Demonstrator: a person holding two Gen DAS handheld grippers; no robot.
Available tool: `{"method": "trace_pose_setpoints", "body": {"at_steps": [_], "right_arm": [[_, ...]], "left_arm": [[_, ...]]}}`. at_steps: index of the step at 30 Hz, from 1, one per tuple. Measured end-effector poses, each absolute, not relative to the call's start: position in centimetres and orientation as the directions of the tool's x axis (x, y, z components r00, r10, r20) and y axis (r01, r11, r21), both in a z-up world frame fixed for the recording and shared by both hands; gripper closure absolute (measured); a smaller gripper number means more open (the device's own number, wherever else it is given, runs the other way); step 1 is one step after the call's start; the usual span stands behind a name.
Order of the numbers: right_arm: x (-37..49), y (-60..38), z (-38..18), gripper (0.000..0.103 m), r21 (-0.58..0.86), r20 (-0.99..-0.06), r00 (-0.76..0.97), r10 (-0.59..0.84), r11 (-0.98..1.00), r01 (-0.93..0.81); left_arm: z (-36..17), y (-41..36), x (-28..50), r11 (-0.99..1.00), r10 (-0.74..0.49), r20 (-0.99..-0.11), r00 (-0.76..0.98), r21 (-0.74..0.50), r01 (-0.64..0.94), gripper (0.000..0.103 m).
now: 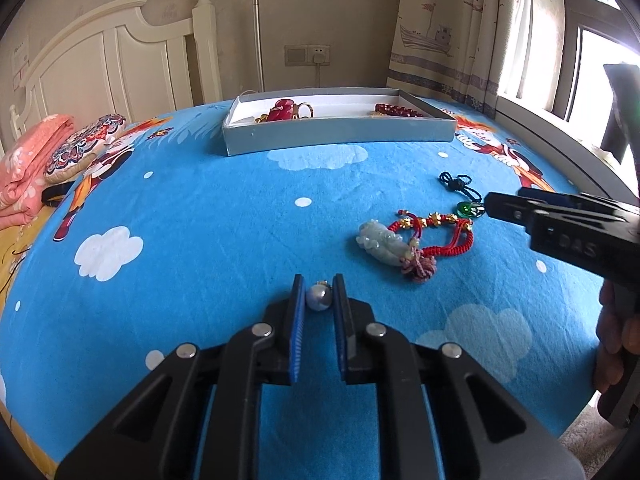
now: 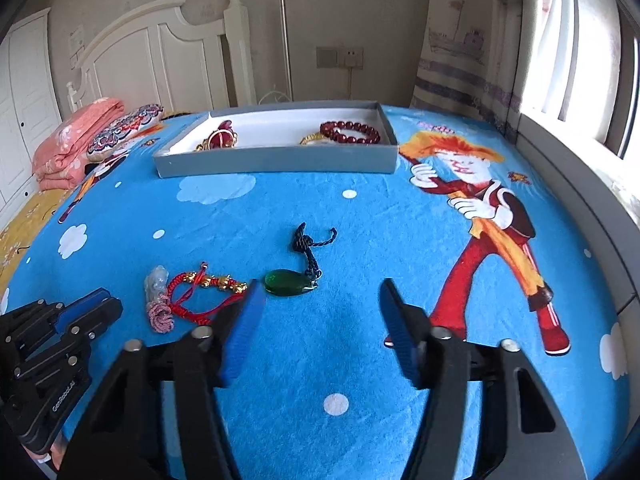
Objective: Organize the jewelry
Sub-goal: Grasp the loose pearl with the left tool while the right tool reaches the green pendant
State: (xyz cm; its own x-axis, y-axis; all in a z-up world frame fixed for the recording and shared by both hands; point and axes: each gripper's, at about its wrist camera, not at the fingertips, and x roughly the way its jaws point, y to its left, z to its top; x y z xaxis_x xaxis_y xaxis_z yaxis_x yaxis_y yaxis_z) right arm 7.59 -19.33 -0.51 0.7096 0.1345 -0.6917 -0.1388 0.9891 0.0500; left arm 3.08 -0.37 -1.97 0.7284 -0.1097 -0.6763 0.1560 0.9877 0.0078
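My left gripper [image 1: 318, 286] is shut on a small grey pearl pendant [image 1: 319, 297] just above the blue cartoon bedsheet [image 1: 200, 220]. A green oval pendant [image 2: 288, 284] on a black cord [image 2: 308, 246] lies on the sheet just ahead of my right gripper [image 2: 320, 290], near its left finger. That gripper is open and its pads touch nothing. Left of the green pendant lie a red cord bracelet with gold beads [image 2: 208, 284] and a pale jade carving [image 1: 378, 240] with a pink tassel. A grey box [image 2: 280, 164] at the back holds red beads [image 2: 350, 130] and other jewelry.
A folded pink blanket [image 1: 28, 160] and a patterned cushion [image 1: 80, 148] lie at the far left by the white headboard [image 1: 100, 52]. A grey window ledge [image 2: 580, 200] and curtain border the bed on the right. The bed's near edge drops off at lower right.
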Motion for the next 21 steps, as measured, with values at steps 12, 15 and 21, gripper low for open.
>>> {"method": "trace_pose_setpoints", "body": {"at_steps": [12, 15, 21], "right_arm": [[10.1, -17.5, -1.6, 0.058, 0.050, -0.762, 0.625, 0.170, 0.978, -0.205], [10.0, -17.2, -1.6, 0.072, 0.060, -0.757, 0.623, 0.196, 0.971, -0.233], [9.9, -18.0, -1.6, 0.100, 0.107, -0.749, 0.624, 0.224, 0.970, -0.220]], "left_arm": [[-1.9, -0.4, 3.0, 0.988, -0.116, -0.674, 0.729, -0.003, 0.154, 0.090], [-2.0, -0.3, 3.0, 0.988, -0.116, -0.675, 0.729, -0.003, 0.155, 0.090], [-1.9, -0.2, 3.0, 0.988, -0.119, -0.675, 0.728, -0.010, 0.152, 0.090]]}}
